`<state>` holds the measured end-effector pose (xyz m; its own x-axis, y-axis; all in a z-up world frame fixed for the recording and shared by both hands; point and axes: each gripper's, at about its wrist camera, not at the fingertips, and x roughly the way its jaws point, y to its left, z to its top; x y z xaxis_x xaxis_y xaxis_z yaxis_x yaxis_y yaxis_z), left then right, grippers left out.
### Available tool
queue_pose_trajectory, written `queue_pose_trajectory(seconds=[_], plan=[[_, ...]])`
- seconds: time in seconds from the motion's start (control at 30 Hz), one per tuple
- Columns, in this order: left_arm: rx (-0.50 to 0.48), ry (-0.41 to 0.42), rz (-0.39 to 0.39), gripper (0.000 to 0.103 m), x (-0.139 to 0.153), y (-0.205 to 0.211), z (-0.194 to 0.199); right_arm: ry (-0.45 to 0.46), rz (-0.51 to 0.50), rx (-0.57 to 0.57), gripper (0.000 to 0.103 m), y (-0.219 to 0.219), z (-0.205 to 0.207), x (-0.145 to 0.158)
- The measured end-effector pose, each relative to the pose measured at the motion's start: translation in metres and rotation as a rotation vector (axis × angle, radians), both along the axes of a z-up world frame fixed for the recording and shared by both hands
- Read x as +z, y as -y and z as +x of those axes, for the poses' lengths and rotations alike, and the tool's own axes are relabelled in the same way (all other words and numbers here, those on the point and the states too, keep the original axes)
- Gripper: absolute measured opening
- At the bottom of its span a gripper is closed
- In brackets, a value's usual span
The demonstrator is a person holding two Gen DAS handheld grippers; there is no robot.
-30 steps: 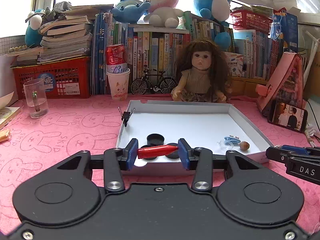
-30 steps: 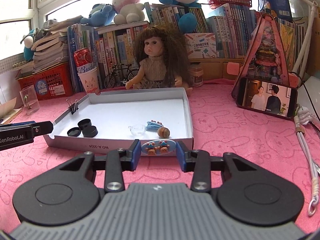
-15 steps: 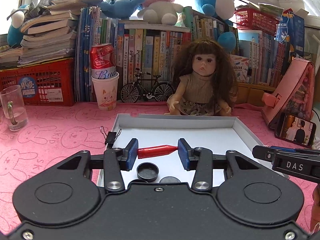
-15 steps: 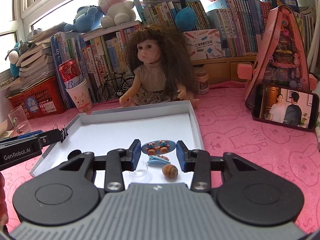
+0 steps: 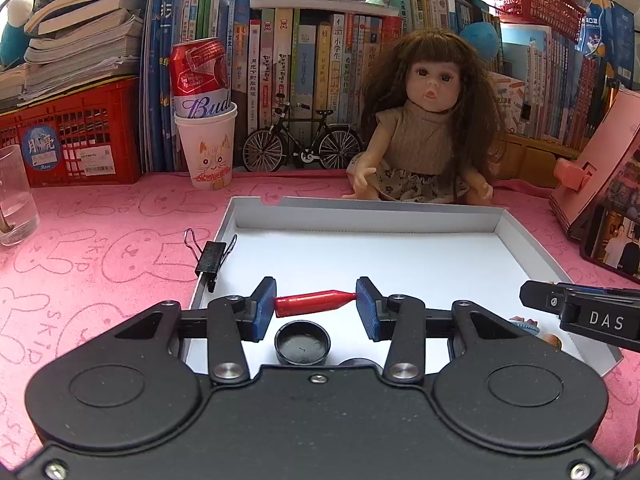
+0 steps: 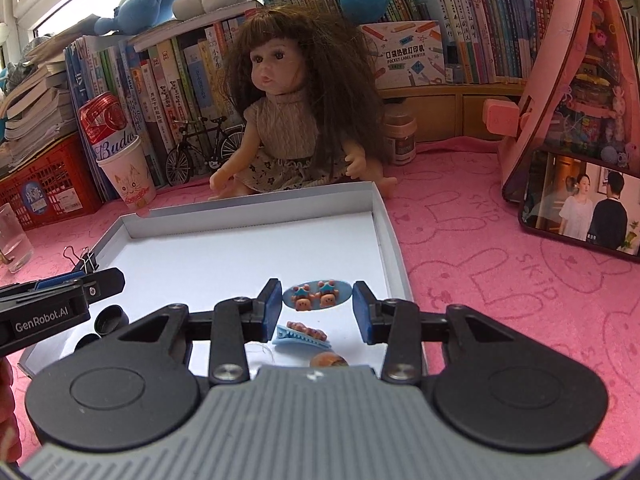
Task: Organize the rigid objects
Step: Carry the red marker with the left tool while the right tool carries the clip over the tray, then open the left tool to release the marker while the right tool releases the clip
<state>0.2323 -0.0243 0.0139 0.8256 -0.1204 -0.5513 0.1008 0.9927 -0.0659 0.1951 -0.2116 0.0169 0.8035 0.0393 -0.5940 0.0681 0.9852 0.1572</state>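
Note:
My left gripper (image 5: 316,306) is shut on a red pointed cap (image 5: 314,303), held crosswise above the white shallow box (image 5: 400,214). Below it in the box lies a black round lid (image 5: 303,343), with another partly hidden under the gripper body. My right gripper (image 6: 316,297) is shut on a blue oval clip with two small bears (image 6: 317,295), over the box's right side (image 6: 390,236). Under it lie a blue toothed hair clip (image 6: 302,335) and a brown bead (image 6: 329,359). The black lids (image 6: 111,318) lie at the box's left.
A black binder clip (image 5: 211,258) is fixed on the box's left wall. Behind the box sit a doll (image 5: 428,128), a paper cup with a red can (image 5: 206,148) and a model bicycle (image 5: 302,142). A glass (image 5: 14,196) stands far left, a phone (image 6: 580,210) at the right.
Both grippers have moved forward over the white box with their loads still held. The lids, hair clip and bead now lie under or close beneath them.

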Motion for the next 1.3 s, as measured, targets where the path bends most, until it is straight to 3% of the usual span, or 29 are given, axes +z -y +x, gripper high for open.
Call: queue_pose_trajectory(seconds=[0.73,0.83,0.97,1.3], plan=[[-0.013,-0.015,0.025,0.042,-0.013,0.008,-0.002,-0.036,0.012,-0.007,0.045,0.0,0.005,-0.011],[-0.016,-0.005,0.026,0.047,-0.01,0.008,-0.005,-0.022,0.017,-0.007,0.05,0.0,0.001,-0.009],[-0.023,0.001,0.01,0.058,-0.005,0.007,-0.013,-0.003,0.022,0.011,0.064,-0.001,-0.005,-0.005],[-0.051,0.048,0.006,0.072,0.01,0.006,-0.037,0.07,-0.011,0.043,0.081,-0.007,-0.028,0.009]])
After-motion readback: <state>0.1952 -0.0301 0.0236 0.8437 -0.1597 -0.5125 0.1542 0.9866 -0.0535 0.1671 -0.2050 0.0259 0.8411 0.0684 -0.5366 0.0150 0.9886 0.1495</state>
